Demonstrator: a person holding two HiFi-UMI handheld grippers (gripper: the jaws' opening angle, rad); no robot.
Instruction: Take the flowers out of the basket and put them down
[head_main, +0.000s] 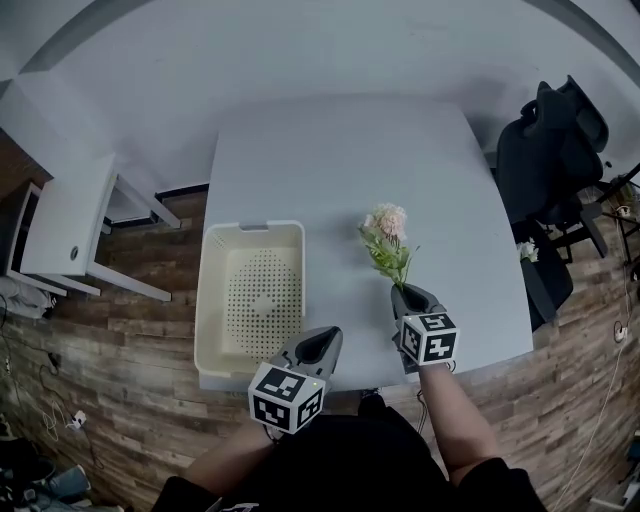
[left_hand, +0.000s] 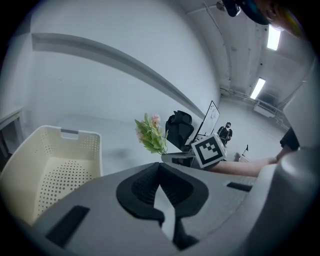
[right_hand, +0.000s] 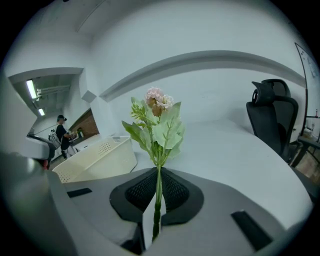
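Observation:
A single artificial flower (head_main: 387, 240) with pink blooms and green leaves stands upright over the grey table (head_main: 350, 150), to the right of the basket. My right gripper (head_main: 410, 293) is shut on its stem (right_hand: 158, 195), which runs between the pads while the bloom (right_hand: 157, 100) rises above them. The cream perforated basket (head_main: 250, 300) sits at the table's front left and shows nothing inside. My left gripper (head_main: 322, 345) hovers by the basket's front right corner, jaws together and holding nothing. The left gripper view shows the flower (left_hand: 150, 134) and the basket (left_hand: 50, 165).
A black office chair (head_main: 555, 150) stands off the table's right side. A white side table (head_main: 70, 230) sits on the wood floor at the left. A person (right_hand: 61, 132) stands far off in the room.

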